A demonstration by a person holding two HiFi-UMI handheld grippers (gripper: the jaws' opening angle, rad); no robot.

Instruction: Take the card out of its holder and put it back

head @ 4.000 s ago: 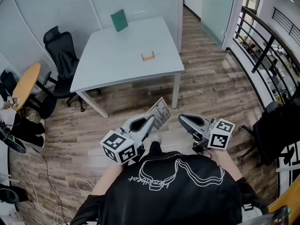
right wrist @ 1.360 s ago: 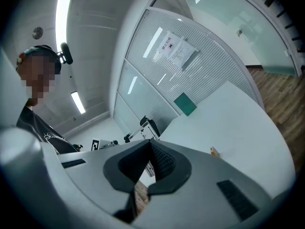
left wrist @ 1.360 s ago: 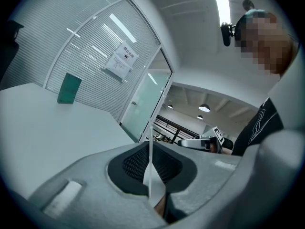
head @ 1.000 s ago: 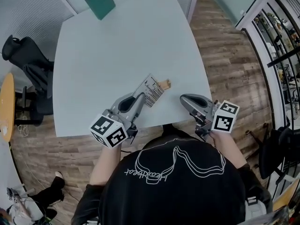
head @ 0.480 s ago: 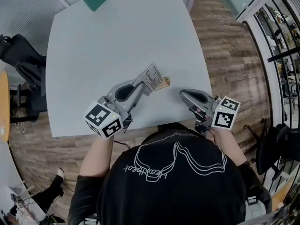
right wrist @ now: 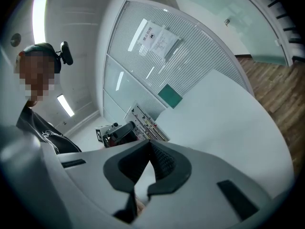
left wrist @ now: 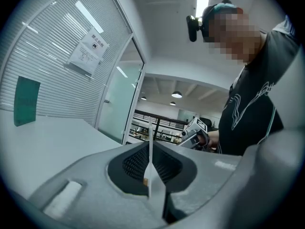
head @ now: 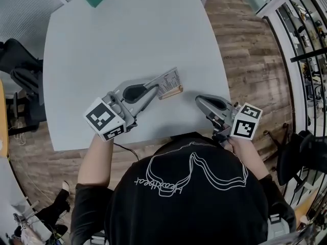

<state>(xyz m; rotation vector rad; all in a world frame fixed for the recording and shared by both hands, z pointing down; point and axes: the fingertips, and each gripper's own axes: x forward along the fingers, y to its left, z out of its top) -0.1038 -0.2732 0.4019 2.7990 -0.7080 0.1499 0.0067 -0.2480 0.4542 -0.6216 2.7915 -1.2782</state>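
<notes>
Both sets of jaws are closed. The left gripper [head: 153, 90] pinches the card [head: 168, 79] edge-on, and the right gripper [head: 200, 100] holds nothing, well to the side. The card's long edge runs along the wooden holder [head: 172, 92] on the table [head: 127, 34], possibly already seated in it.

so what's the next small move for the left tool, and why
Probably ease the left tool down slightly, so the card slides its lower edge into the slot of the wooden holder. The tool is shut on the card, which hangs tilted right at the holder on the table. Whether it has entered the slot can't be told.
</notes>
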